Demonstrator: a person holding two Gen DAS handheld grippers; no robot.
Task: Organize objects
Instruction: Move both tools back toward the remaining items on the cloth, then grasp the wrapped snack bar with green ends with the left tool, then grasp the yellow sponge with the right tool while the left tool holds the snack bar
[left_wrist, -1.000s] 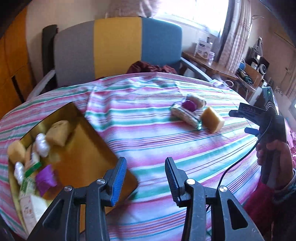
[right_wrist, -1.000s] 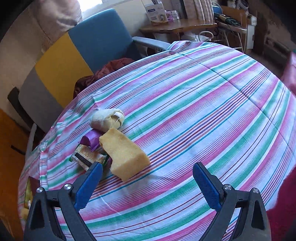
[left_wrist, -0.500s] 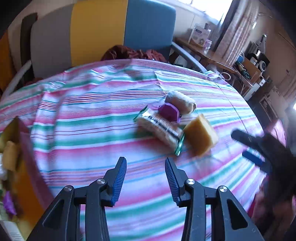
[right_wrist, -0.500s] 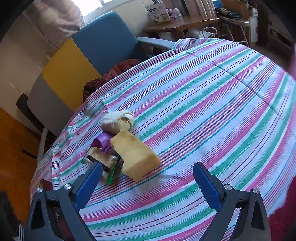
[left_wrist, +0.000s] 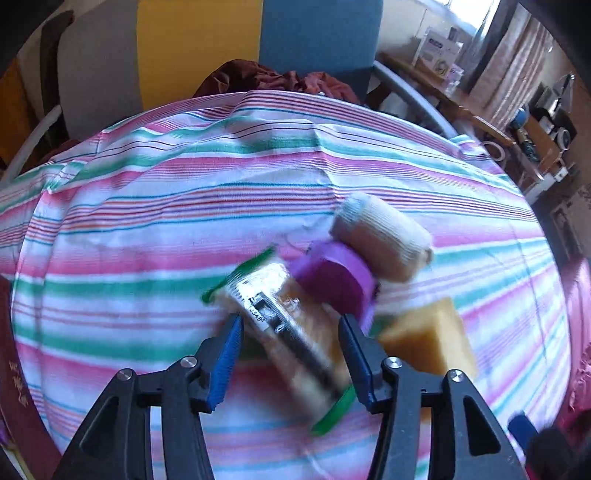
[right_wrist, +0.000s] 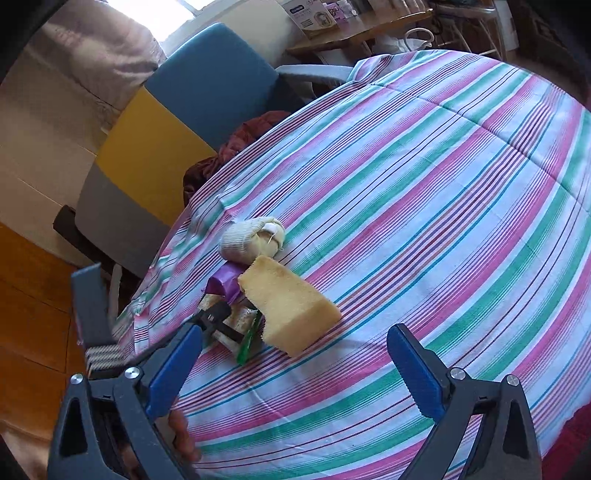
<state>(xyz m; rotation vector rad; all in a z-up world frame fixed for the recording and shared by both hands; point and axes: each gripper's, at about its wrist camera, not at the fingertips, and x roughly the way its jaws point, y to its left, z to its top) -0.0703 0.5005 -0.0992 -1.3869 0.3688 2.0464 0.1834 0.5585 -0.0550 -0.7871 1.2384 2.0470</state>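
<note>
A small heap lies on the striped tablecloth (left_wrist: 147, 221): a green-edged snack packet (left_wrist: 291, 332), a purple tape roll (left_wrist: 332, 277), a beige rolled sock (left_wrist: 380, 240) and a yellow sponge (left_wrist: 428, 339). My left gripper (left_wrist: 290, 350) is open, its fingers on either side of the packet's near end. My right gripper (right_wrist: 295, 365) is open and empty, just short of the sponge (right_wrist: 288, 306). The sock (right_wrist: 251, 240), tape (right_wrist: 223, 282), packet (right_wrist: 236, 321) and the left gripper's tip (right_wrist: 214, 317) show in the right wrist view.
A grey, yellow and blue chair (left_wrist: 199, 48) with a dark red cloth (left_wrist: 277, 79) stands behind the table. A dark red box edge (left_wrist: 14, 387) sits at the far left. A cluttered wooden desk (right_wrist: 354, 26) stands beyond the table.
My left gripper swung right, away from the gold tray, and closed in on the heap until its open fingers straddle the packet. The right gripper stayed open and moved little.
</note>
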